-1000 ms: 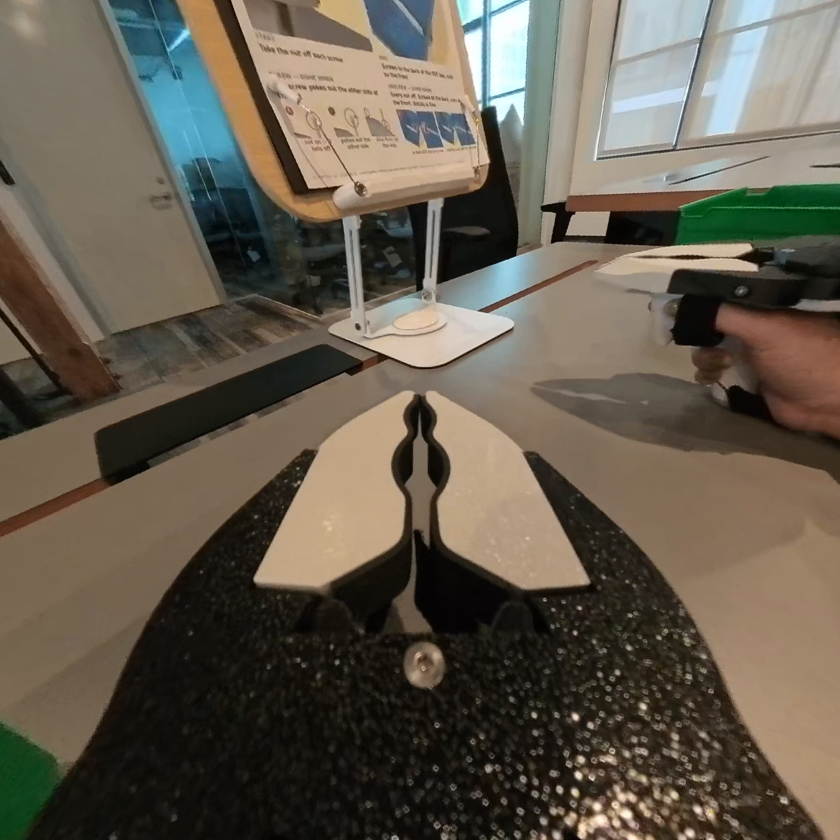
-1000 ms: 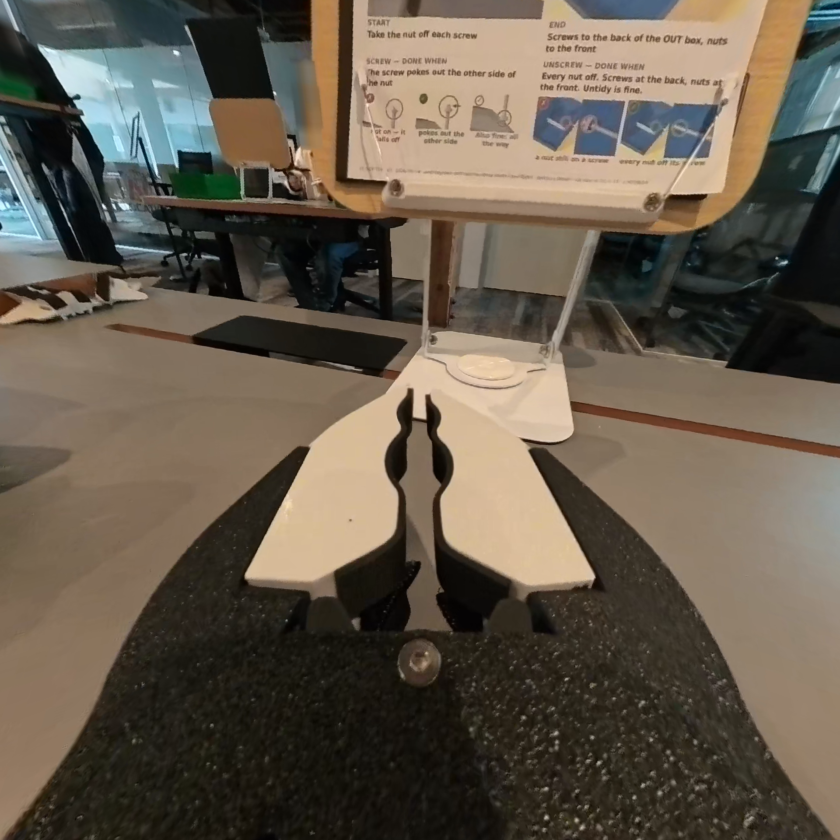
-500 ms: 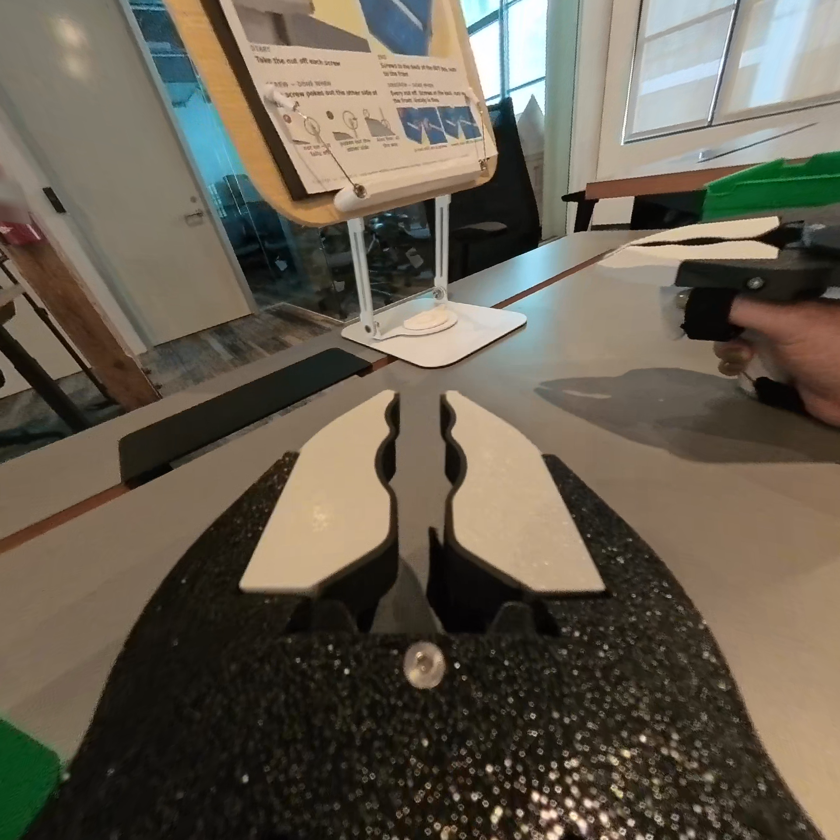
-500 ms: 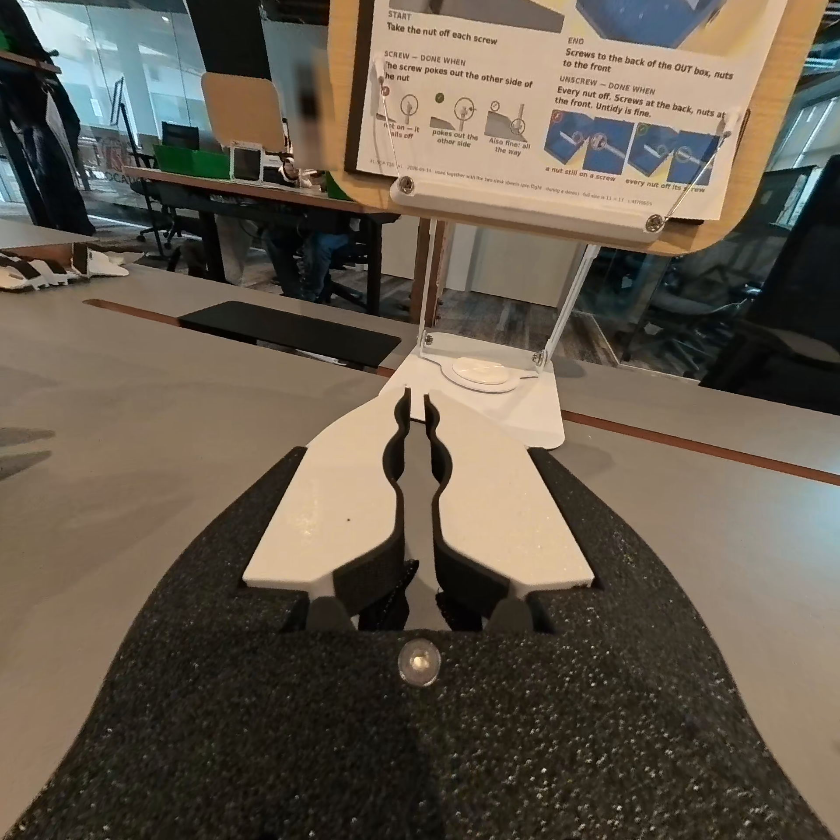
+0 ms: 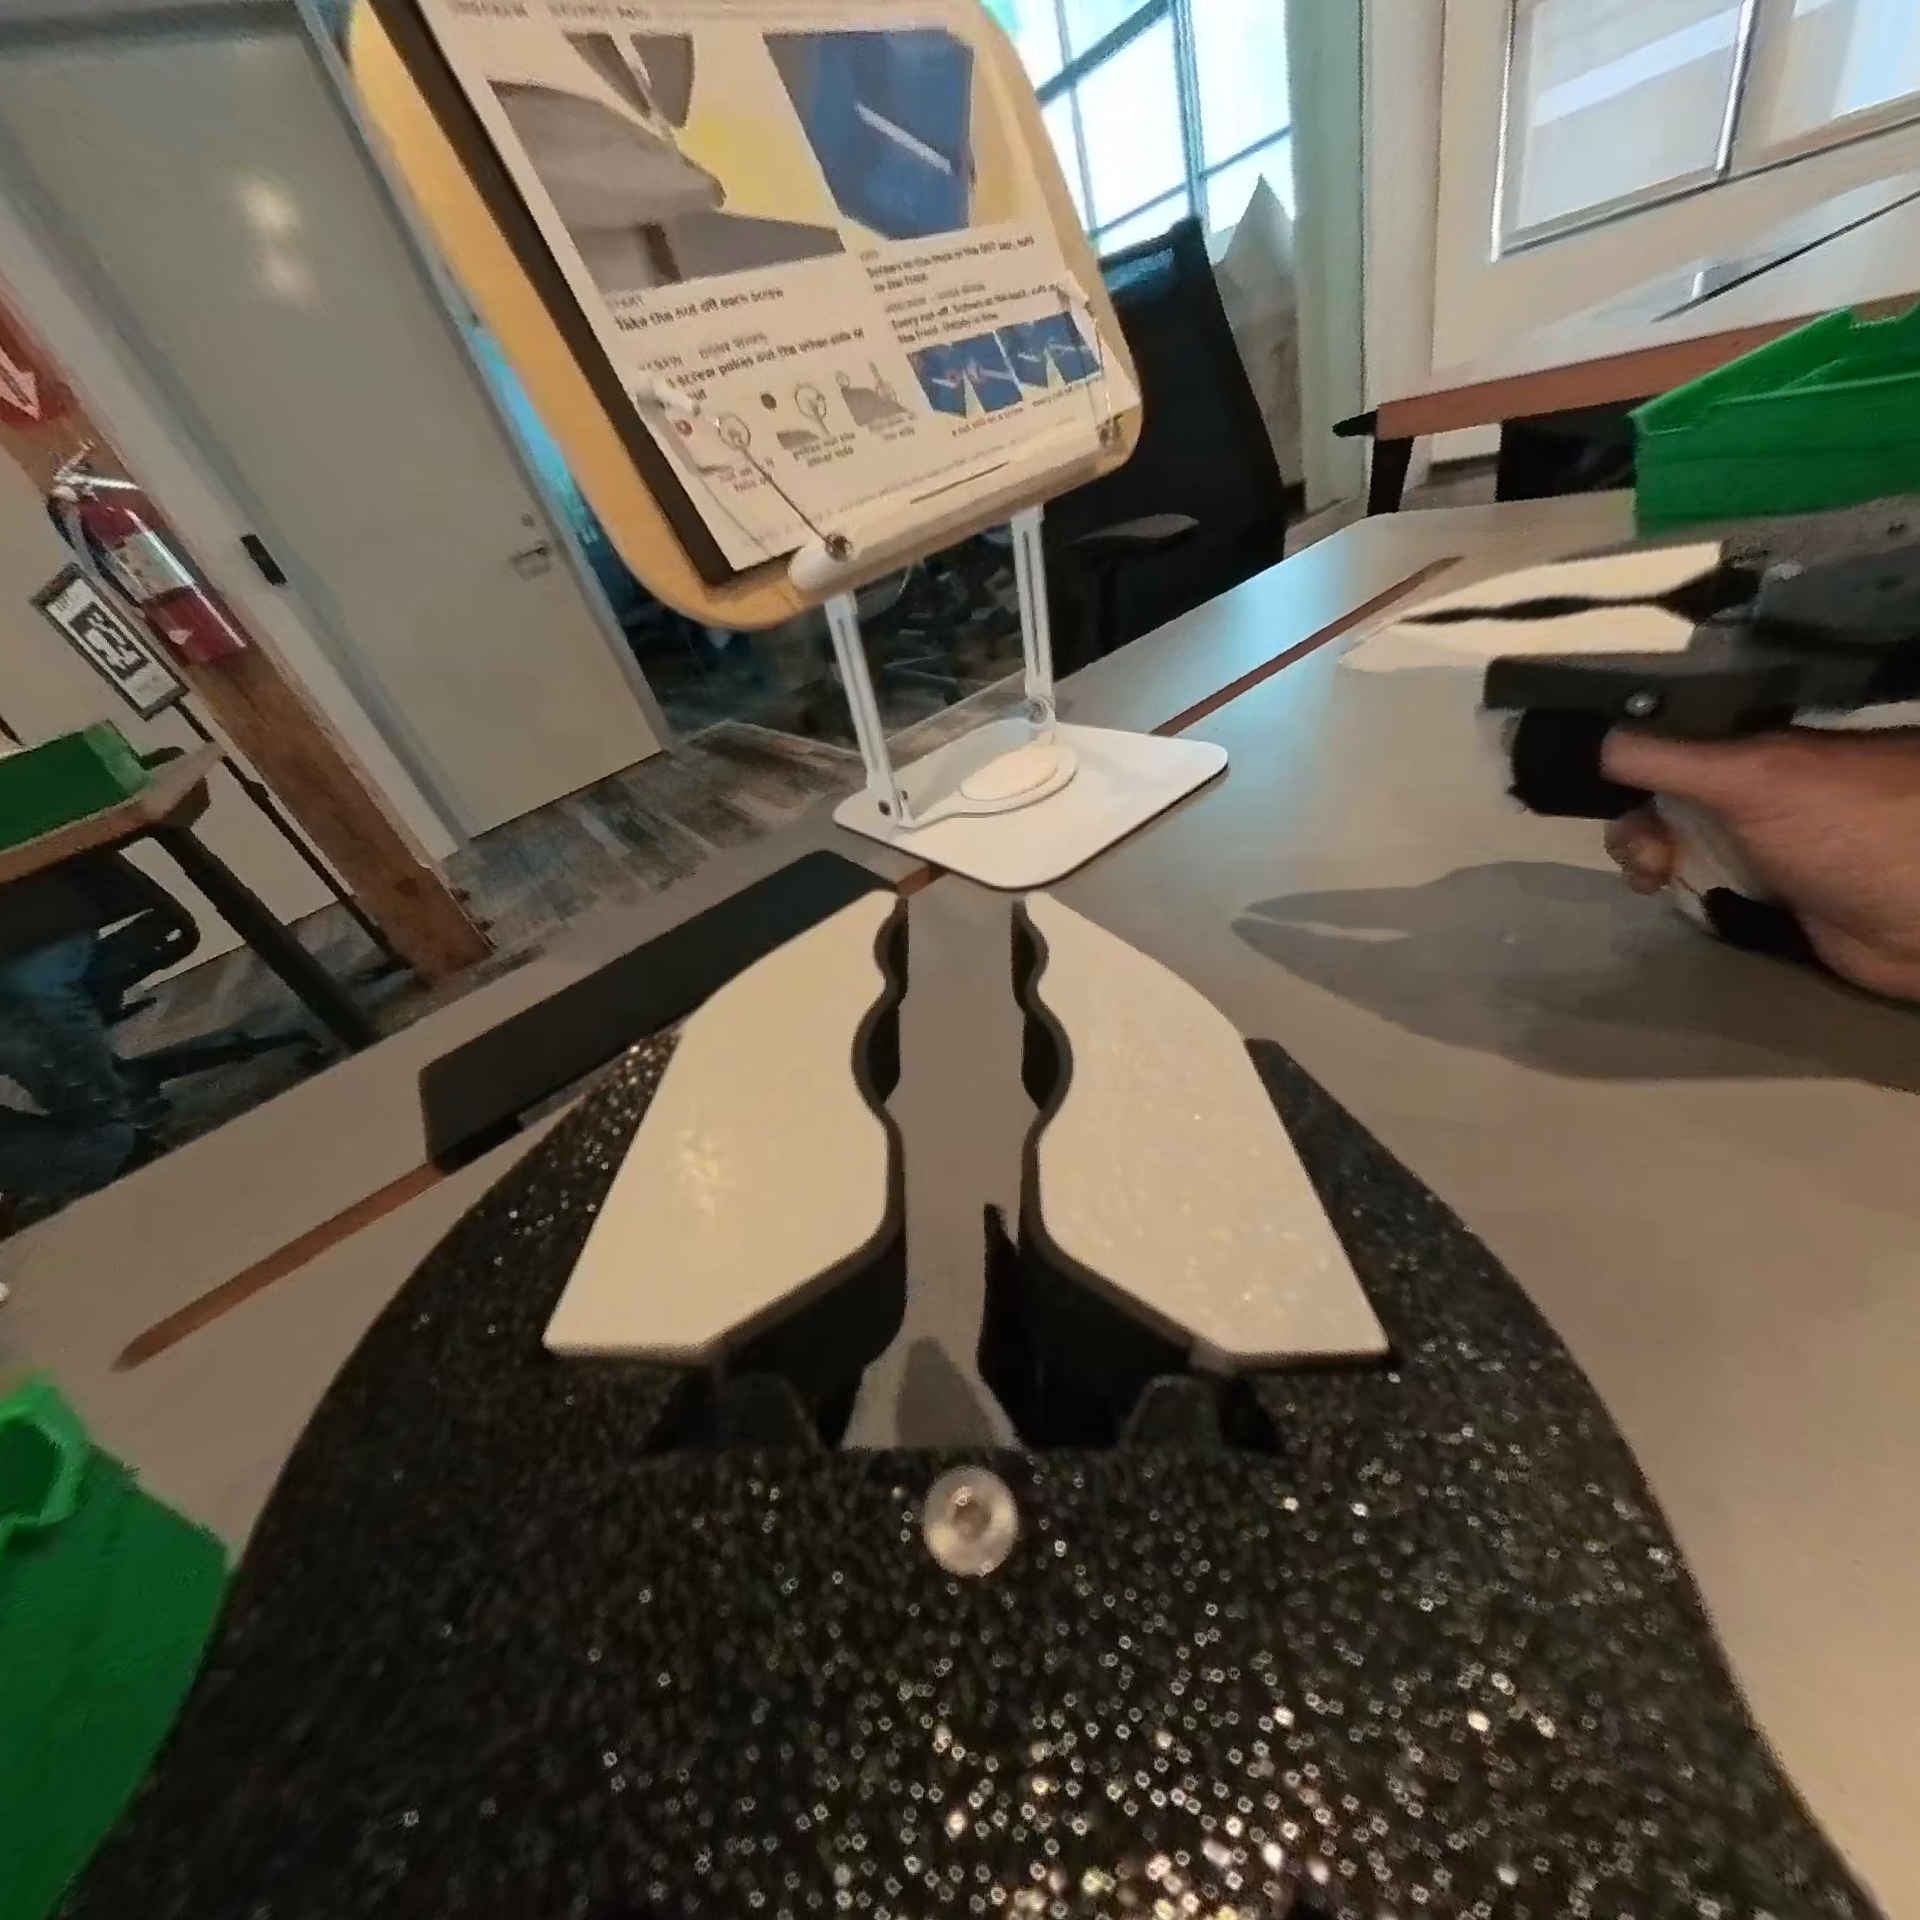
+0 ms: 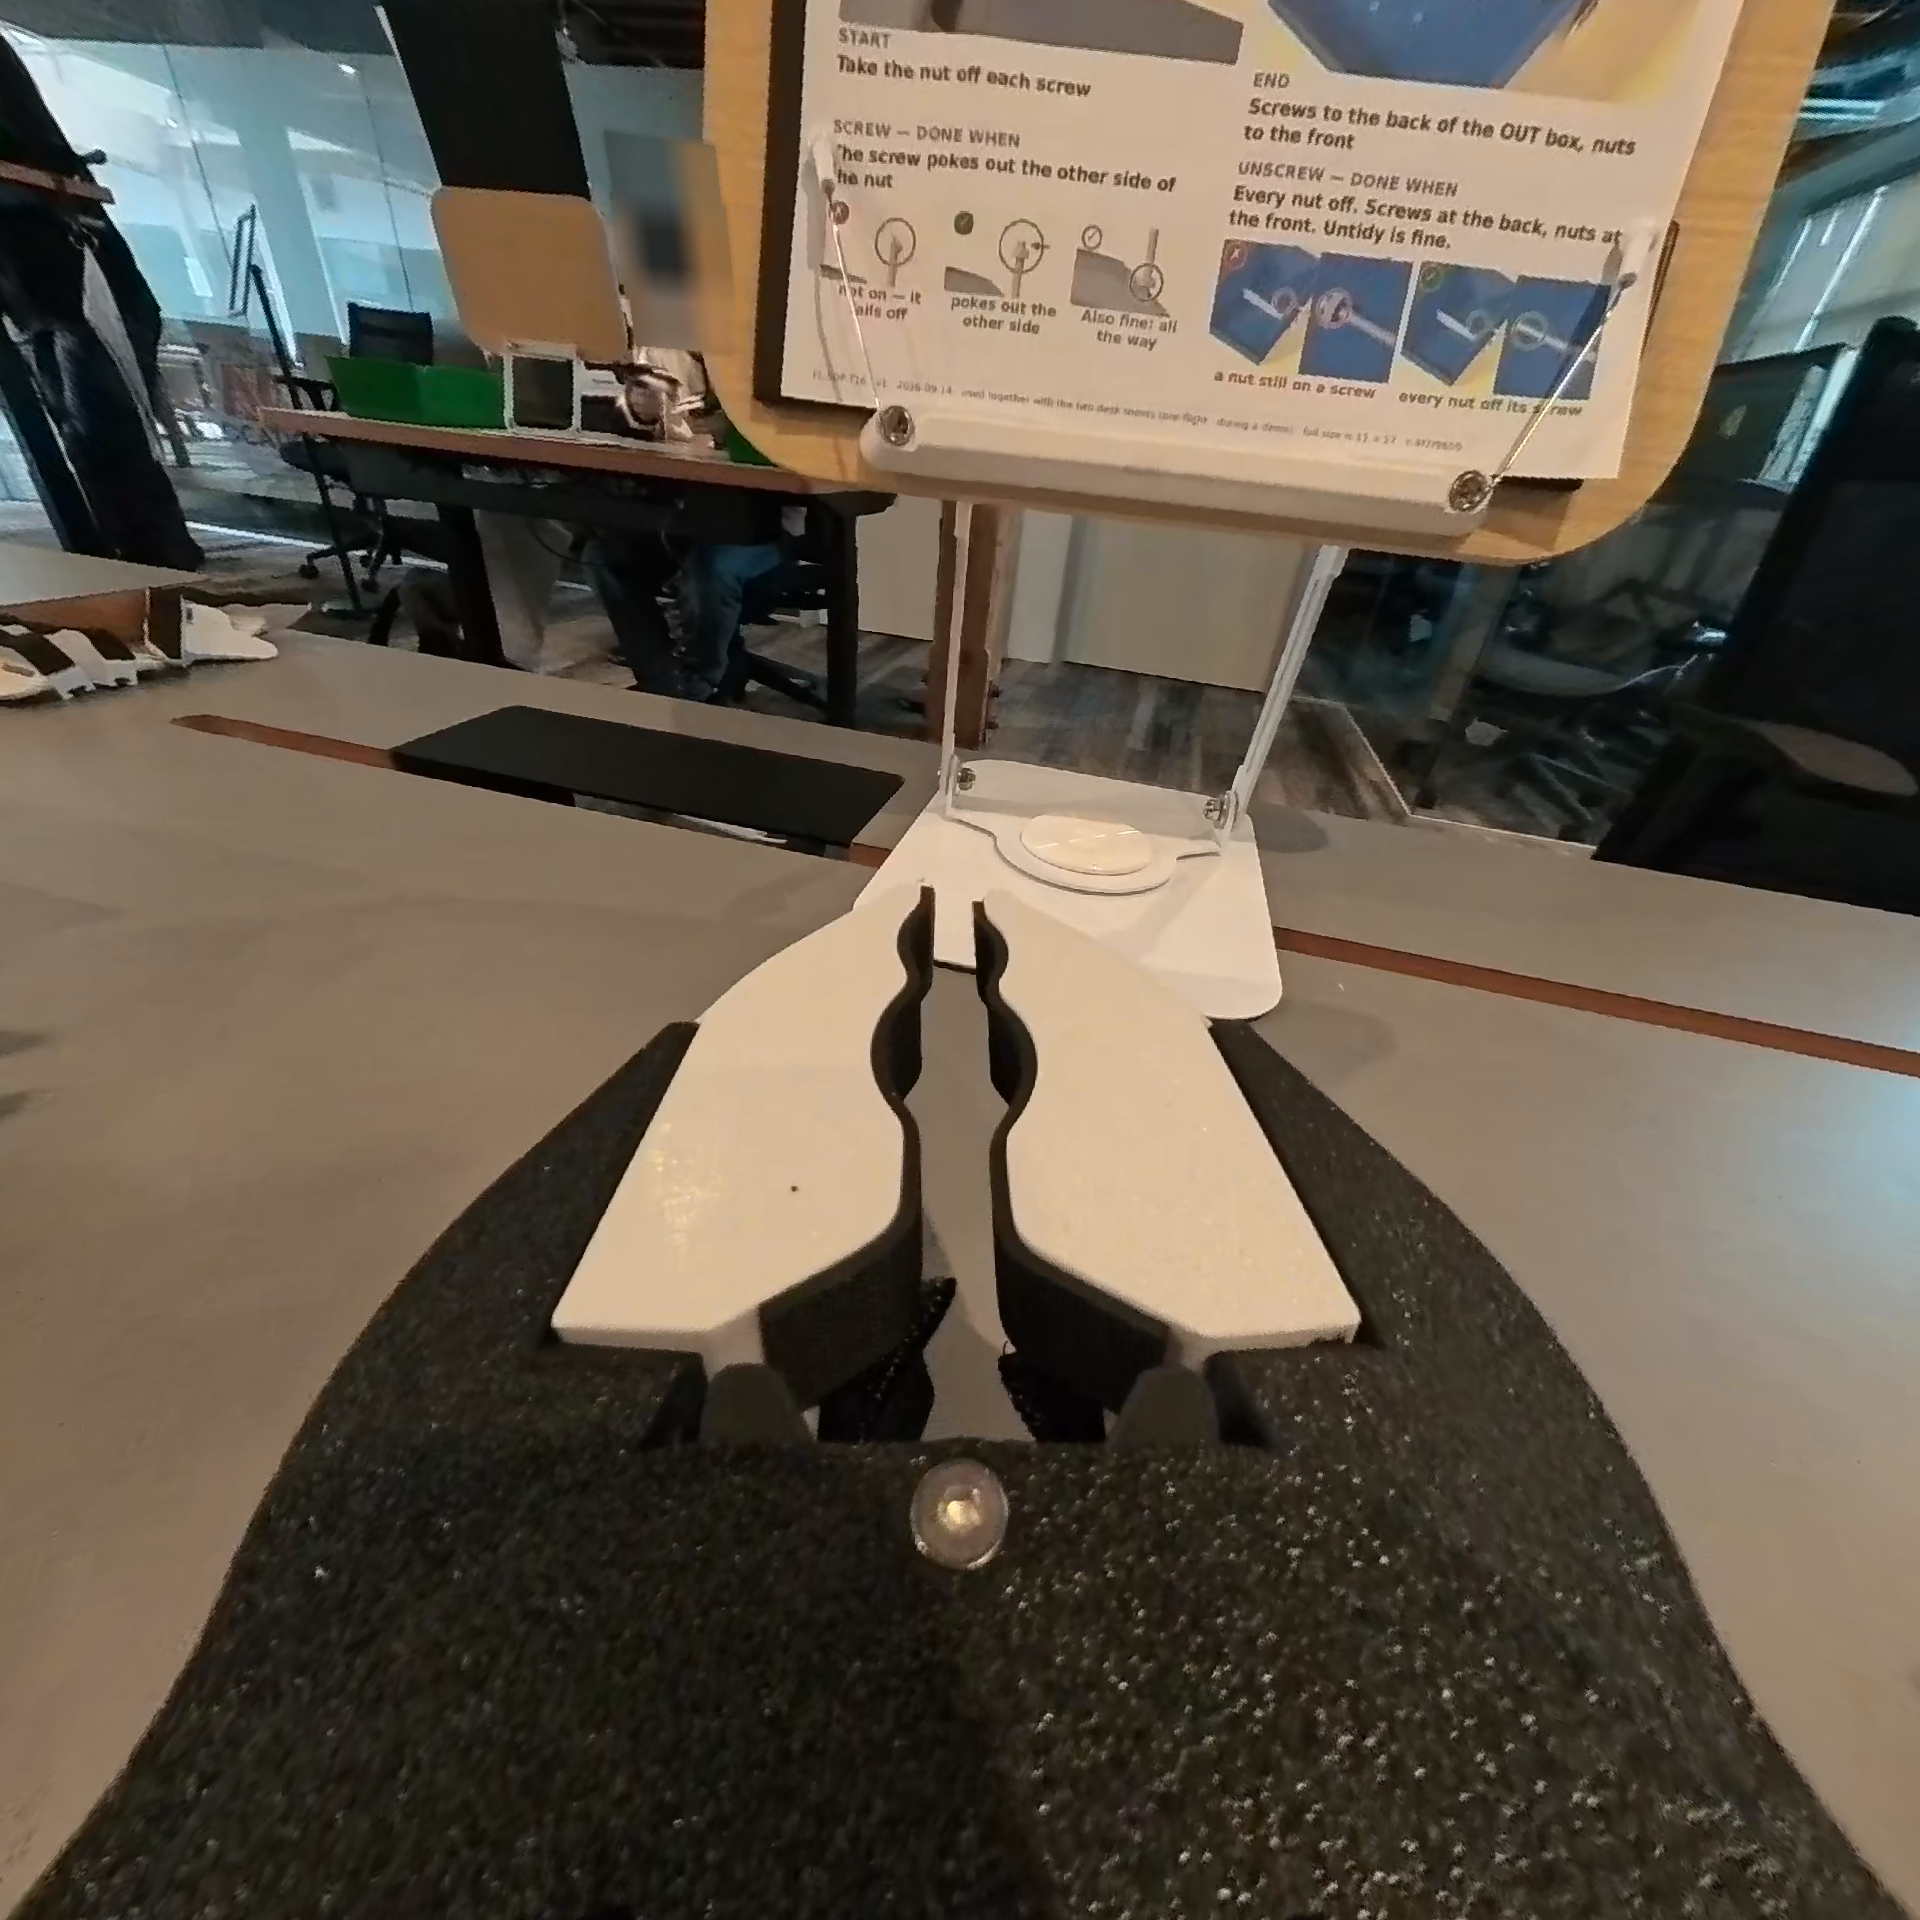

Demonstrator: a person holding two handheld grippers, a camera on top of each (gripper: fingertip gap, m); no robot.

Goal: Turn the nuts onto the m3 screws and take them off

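Note:
No nuts or screws show in either view. My left gripper (image 5: 958, 914) is open and empty above the grey table (image 5: 1507, 1195), pointing at the white base (image 5: 1101, 821) of a sheet stand. My right gripper (image 6: 953, 909) is shut with only a narrow slit between its fingers and holds nothing. It points at the same stand base (image 6: 1195, 945). In the left wrist view the right gripper (image 5: 1475, 613) shows at the far right, held by a hand (image 5: 1808, 873) above the table.
A wooden board with a printed sheet (image 5: 831, 270) stands on the stand, also in the right wrist view (image 6: 1226, 239). A black flat pad (image 5: 644, 997) lies at the table's far edge. Green bins sit at lower left (image 5: 73, 1621) and far right (image 5: 1787, 436). There is about 20 cm between the tips of the two grippers.
My left gripper has opened from shut to a clear gap and shifted so the stand looks nearer. My right gripper has kept its narrow slit and moved slightly toward the stand.

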